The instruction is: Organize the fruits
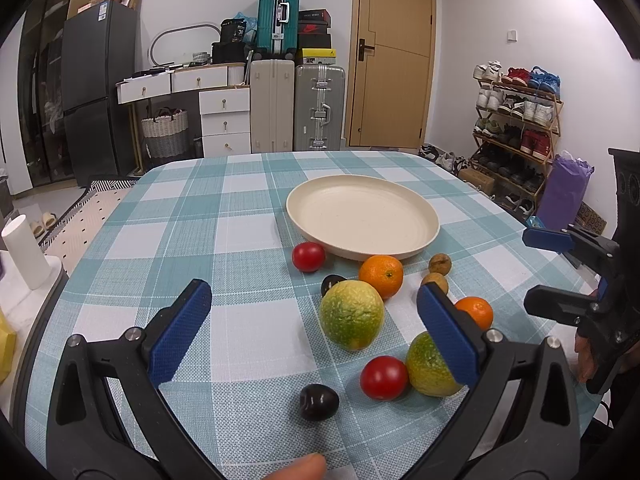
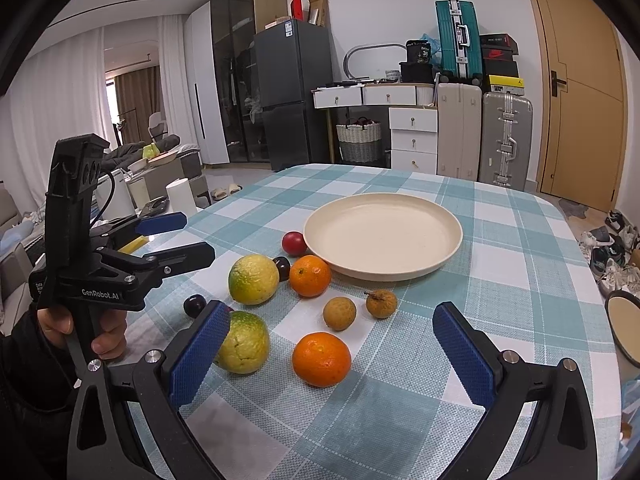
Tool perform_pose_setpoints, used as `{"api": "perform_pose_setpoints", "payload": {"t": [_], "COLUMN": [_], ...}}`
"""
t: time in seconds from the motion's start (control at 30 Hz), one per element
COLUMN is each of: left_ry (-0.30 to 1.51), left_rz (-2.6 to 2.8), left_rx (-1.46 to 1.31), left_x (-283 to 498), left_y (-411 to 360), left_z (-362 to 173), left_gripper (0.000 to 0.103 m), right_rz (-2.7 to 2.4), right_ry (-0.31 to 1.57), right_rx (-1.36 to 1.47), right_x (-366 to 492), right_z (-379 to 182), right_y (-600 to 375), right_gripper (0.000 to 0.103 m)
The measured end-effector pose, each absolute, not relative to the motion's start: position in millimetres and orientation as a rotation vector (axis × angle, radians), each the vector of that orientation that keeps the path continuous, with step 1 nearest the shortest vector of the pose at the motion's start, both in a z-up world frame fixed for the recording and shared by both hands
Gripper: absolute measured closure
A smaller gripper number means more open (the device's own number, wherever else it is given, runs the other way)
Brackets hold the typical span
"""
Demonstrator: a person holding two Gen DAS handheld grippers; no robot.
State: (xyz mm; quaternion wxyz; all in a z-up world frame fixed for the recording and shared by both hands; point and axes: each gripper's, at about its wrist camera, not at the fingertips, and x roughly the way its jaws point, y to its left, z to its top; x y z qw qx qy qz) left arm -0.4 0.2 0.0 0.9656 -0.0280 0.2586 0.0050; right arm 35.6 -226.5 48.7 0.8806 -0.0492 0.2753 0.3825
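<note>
A cream plate (image 1: 404, 188) (image 2: 436, 216) sits bare on the checked tablecloth. In front of it lie fruits: two green-yellow citrus (image 1: 351, 314) (image 2: 253, 279), two oranges (image 1: 381, 275) (image 2: 321, 359), two red tomatoes (image 1: 384, 377) (image 2: 294, 243), two dark plums (image 1: 319, 401) (image 2: 195, 305) and two brown longans (image 1: 440, 264) (image 2: 339, 313). My left gripper (image 1: 314, 320) is open and empty above the near fruits. My right gripper (image 2: 332, 344) is open and empty, with the near orange between its fingers' line of sight.
The table edge curves close on the left and right. A white cylinder (image 1: 24, 252) stands off the table's left. Suitcases (image 1: 318, 108), drawers and a shoe rack (image 1: 516, 128) line the far wall. A round dish (image 2: 624, 324) lies at the right.
</note>
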Motion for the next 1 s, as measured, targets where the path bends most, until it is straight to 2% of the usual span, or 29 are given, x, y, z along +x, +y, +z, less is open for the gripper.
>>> {"api": "perform_pose_setpoints", "payload": {"t": [1.0], "left_ry": [0.527], "left_rz": [0.009], "left_rx": [-0.058], "left_x": [-0.1], "left_y": [0.2], "left_z": [-0.1], "left_gripper": [0.001], "right_rz": [0.786], "right_ry": [0.581], "right_rx": [-0.111], "right_x": [36.8], "right_z": [48.1], "right_y": [-225.7], "right_gripper": [0.000]}}
